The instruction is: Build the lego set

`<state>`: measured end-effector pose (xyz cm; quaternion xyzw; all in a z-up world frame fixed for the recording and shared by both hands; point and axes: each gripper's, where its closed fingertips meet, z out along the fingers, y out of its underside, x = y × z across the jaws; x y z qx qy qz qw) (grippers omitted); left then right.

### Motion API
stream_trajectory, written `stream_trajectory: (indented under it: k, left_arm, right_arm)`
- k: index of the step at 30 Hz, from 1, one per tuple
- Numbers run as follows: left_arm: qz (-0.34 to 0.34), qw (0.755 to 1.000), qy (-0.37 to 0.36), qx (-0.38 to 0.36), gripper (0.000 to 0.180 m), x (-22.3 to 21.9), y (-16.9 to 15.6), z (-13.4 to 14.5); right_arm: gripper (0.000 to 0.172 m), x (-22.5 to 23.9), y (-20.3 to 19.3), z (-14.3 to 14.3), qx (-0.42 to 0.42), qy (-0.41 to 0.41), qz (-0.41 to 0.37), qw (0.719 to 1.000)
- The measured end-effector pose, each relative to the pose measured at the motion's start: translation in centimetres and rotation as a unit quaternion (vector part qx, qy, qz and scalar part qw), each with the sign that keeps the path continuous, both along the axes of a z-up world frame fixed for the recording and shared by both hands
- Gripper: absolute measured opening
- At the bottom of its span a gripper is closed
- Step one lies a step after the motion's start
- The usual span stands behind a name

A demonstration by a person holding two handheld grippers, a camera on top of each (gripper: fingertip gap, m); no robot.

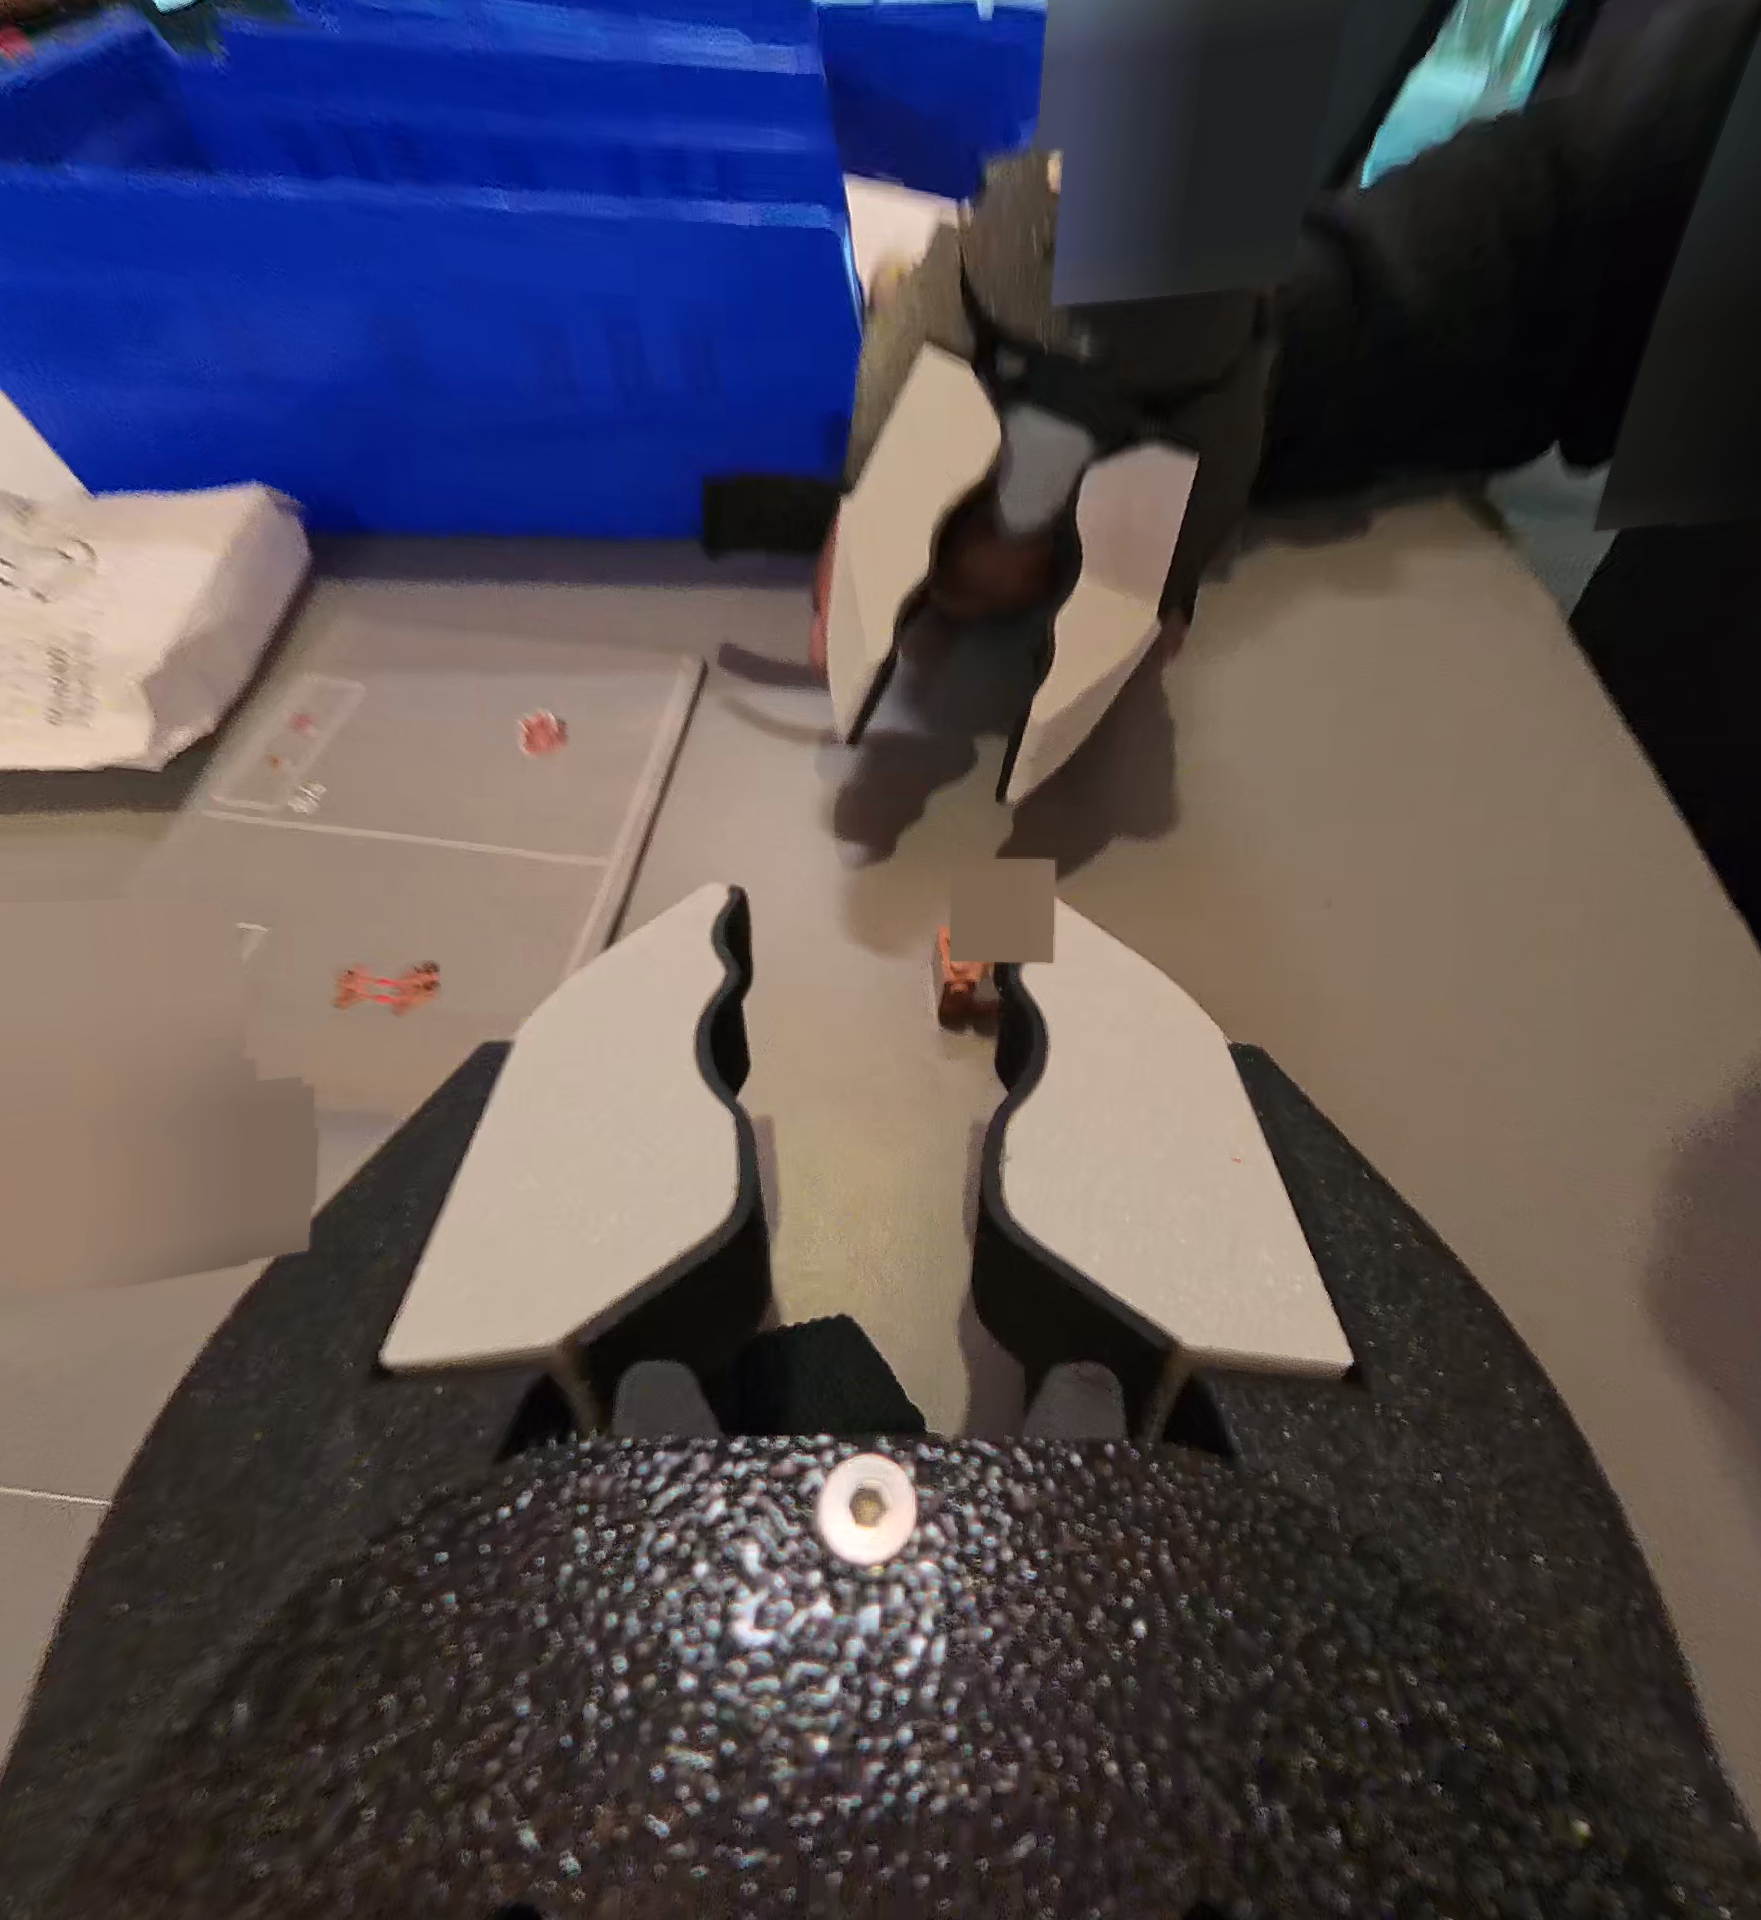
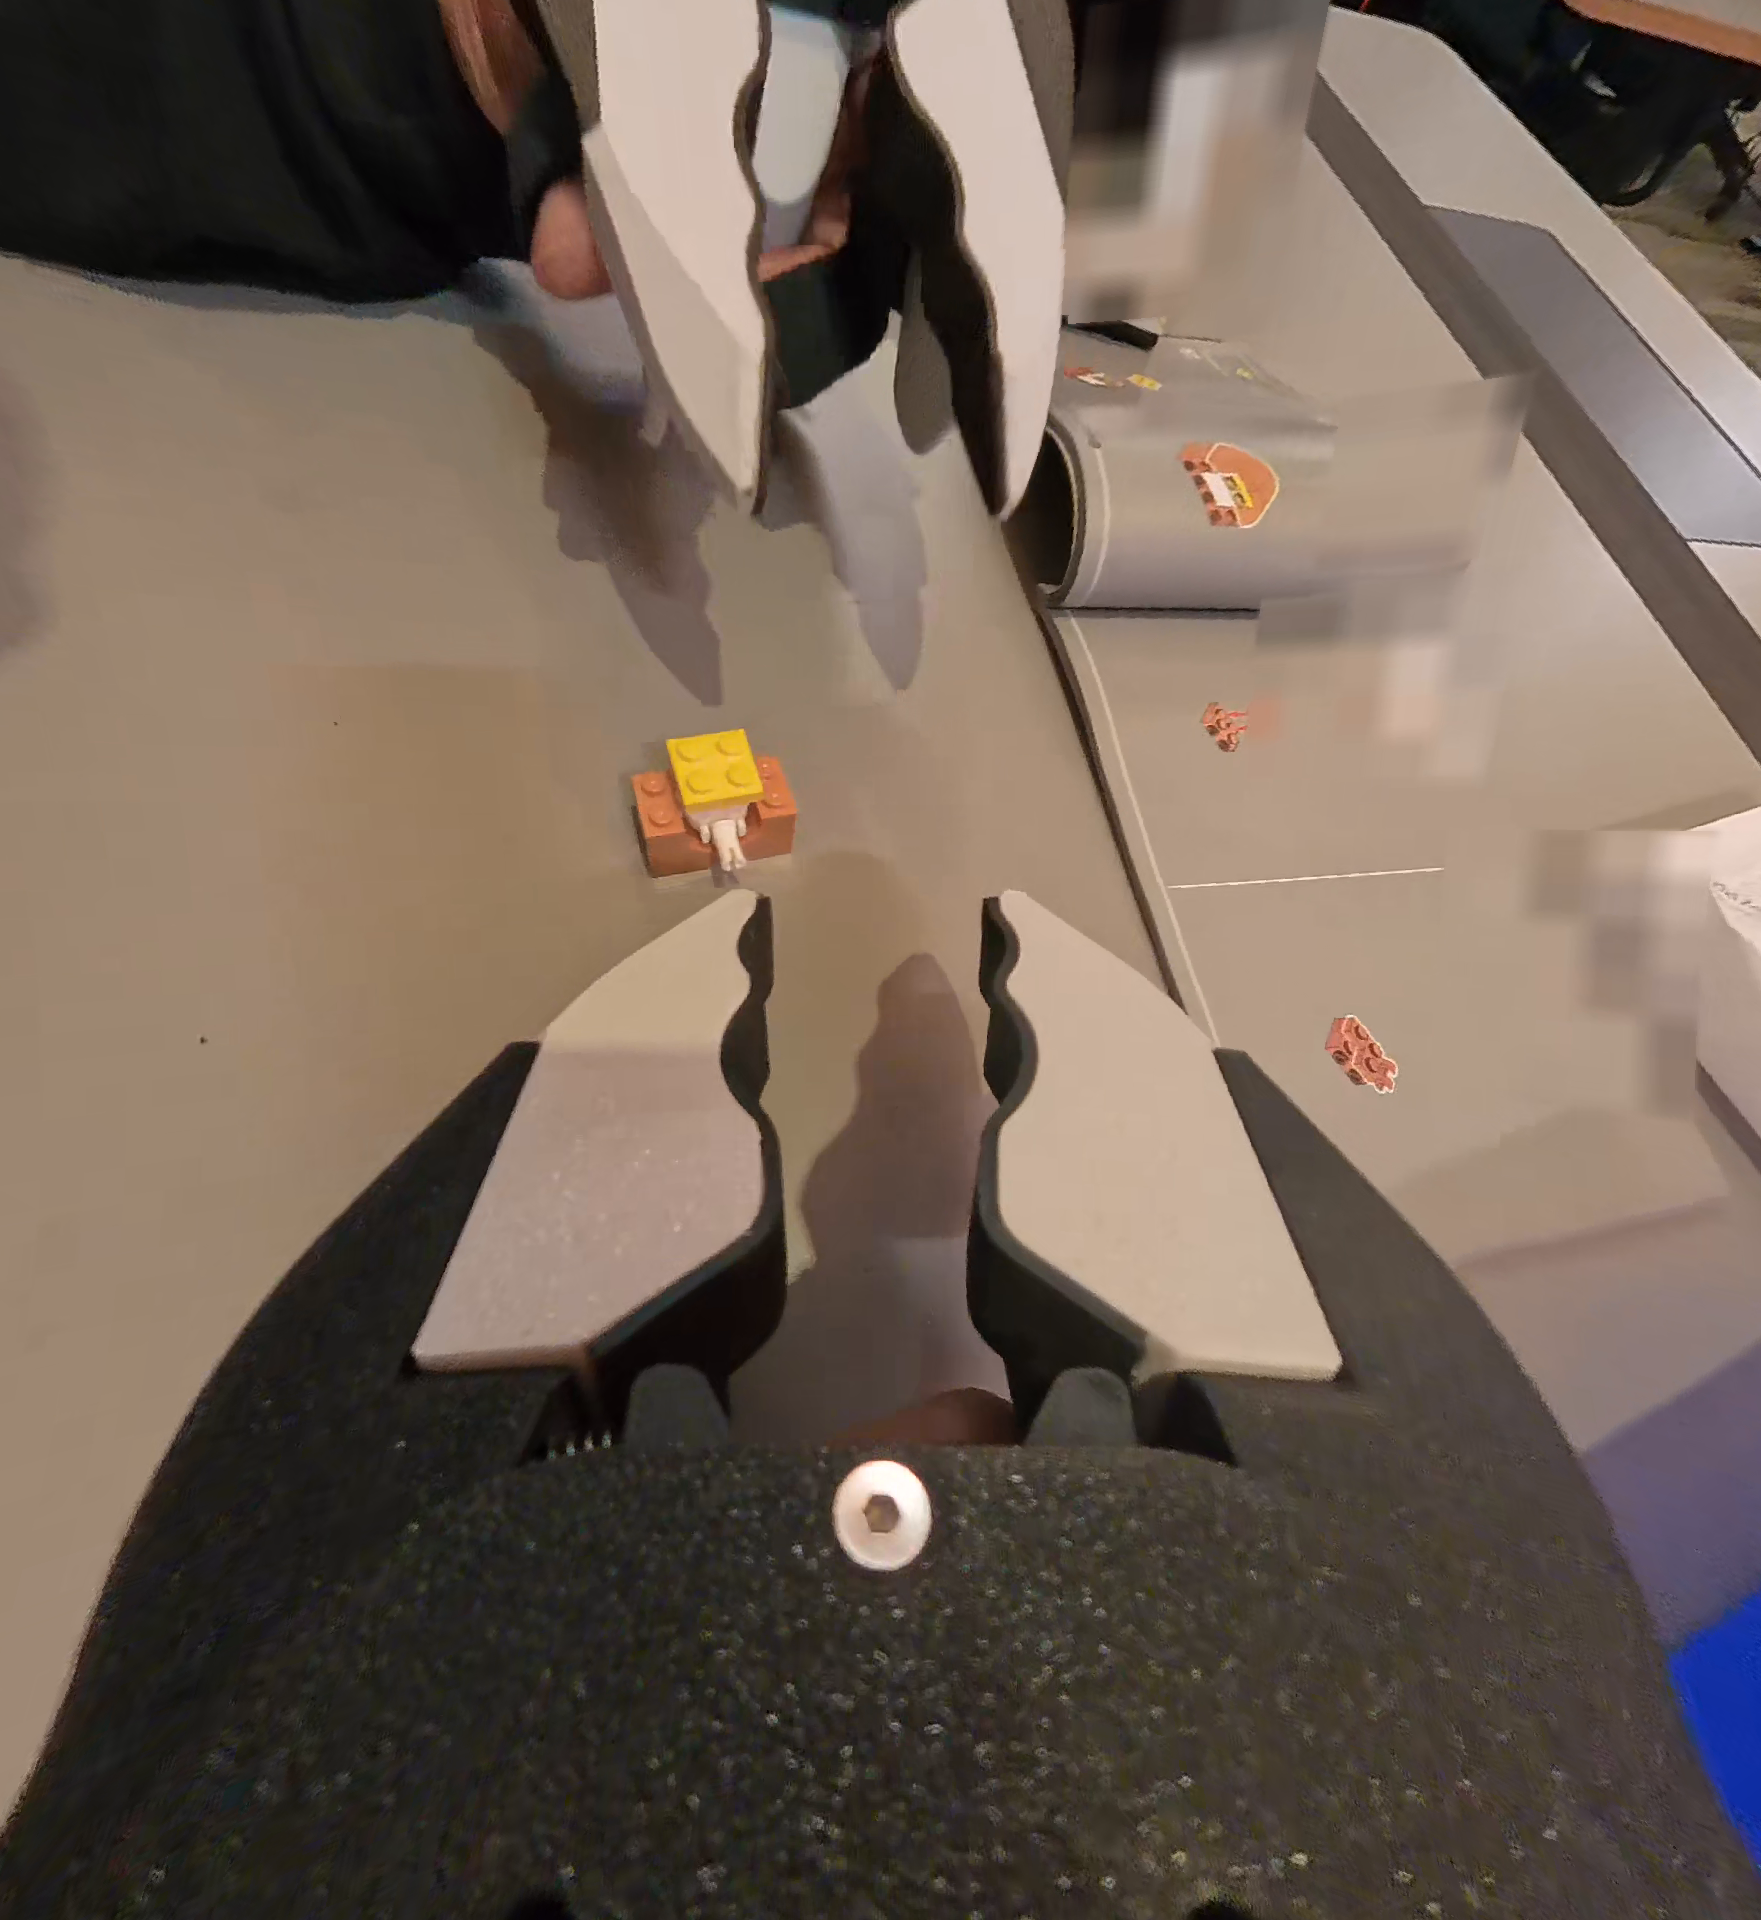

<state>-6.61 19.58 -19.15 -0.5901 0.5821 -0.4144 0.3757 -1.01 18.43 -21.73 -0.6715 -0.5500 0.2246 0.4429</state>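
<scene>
Both my grippers hang above the grey table (image 2: 232, 623) facing one another, and neither has hold of anything. The left gripper (image 1: 871, 935) stands with its jaws apart and nothing pressed between the pads; the small brick assembly (image 1: 964, 992) sits on the table right beside the inner edge of its right fingertip, though I cannot tell from my side whether the pad touches it (a blurred patch covers the top of it there). From the right wrist view the assembly (image 2: 715, 800) is clearer: a brown brick base, a yellow four-stud plate on top, and a small white piece poking out of the front. It rests free on the table, between the two grippers, just ahead and to the left of the right gripper (image 2: 876, 909), whose jaws are likewise parted over bare table. The left gripper (image 2: 876, 488) shows farther off there, fingers pointed down and apart, well above the surface. Off to the side lies a light mat (image 2: 1478, 987) with printed brick pictures (image 2: 1362, 1055), a rolled end of it (image 2: 1167, 520) nearby, a stack of papers (image 1: 76, 623) and blue bins (image 1: 388, 312) behind.
</scene>
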Motion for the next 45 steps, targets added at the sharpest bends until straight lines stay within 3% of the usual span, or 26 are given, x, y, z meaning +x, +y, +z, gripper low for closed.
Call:
stream_trajectory:
  k: [6, 14, 23, 26, 30, 33, 35, 37, 40, 43, 45]
  left_arm:
    - [0.034, 0.996, -0.077, 0.002, 0.039, -0.2, 1.3, 1.9]
    - [0.037, 0.996, -0.077, 0.003, 0.037, -0.1, 1.4, 1.9]
    - [0.067, 0.995, -0.068, 0.009, 0.036, -0.1, 2.2, 1.6]
    - [0.075, 0.995, -0.065, 0.015, 0.036, 0.0, 2.4, 1.6]
    - [0.081, 0.995, -0.057, 0.027, 0.036, 0.0, 2.4, 1.3]
    - [0.081, 0.995, -0.051, 0.026, 0.036, 0.1, 2.5, 1.2]
    - [0.077, 0.996, -0.047, 0.024, 0.036, 0.2, 2.4, 1.1]
    - [0.071, 0.996, -0.039, 0.025, 0.036, 0.3, 2.2, 0.9]
    - [0.068, 0.997, -0.026, 0.037, 0.036, 0.5, 2.0, 0.5]
    - [0.059, 0.997, -0.009, 0.048, 0.036, 0.7, 1.6, 0.0]
    - [0.057, 0.997, -0.002, 0.053, 0.036, 0.7, 1.5, -0.2]
  right_arm:
    - [0.033, 0.3, 0.6, 0.3, -0.012, 0.017, -0.020, 1.000]
    - [0.025, 0.1, 0.5, 0.1, -0.015, 0.009, -0.012, 1.000]
    - [0.020, -0.7, -0.5, 0.1, 0.047, -0.006, 0.008, 0.999]
    - [0.020, -1.4, -2.3, 2.5, 0.047, 0.035, 0.038, 0.998]
    - [0.016, 0.1, -4.0, 9.9, 0.081, 0.086, 0.073, 0.990]
    - [0.014, 5.4, -0.7, 16.3, 0.129, 0.100, 0.012, 0.986]
    - [0.013, 10.0, 3.5, 17.5, 0.131, 0.069, -0.057, 0.987]
    - [0.010, 14.3, 8.8, 15.0, 0.094, -0.009, -0.126, 0.988]
    - [0.011, 18.9, 14.9, 7.5, -0.007, -0.156, -0.177, 0.972]
    - [0.011, 21.3, 17.3, 1.7, -0.083, -0.259, -0.170, 0.947]
    - [0.011, 22.1, 17.9, -0.3, -0.110, -0.291, -0.160, 0.937]
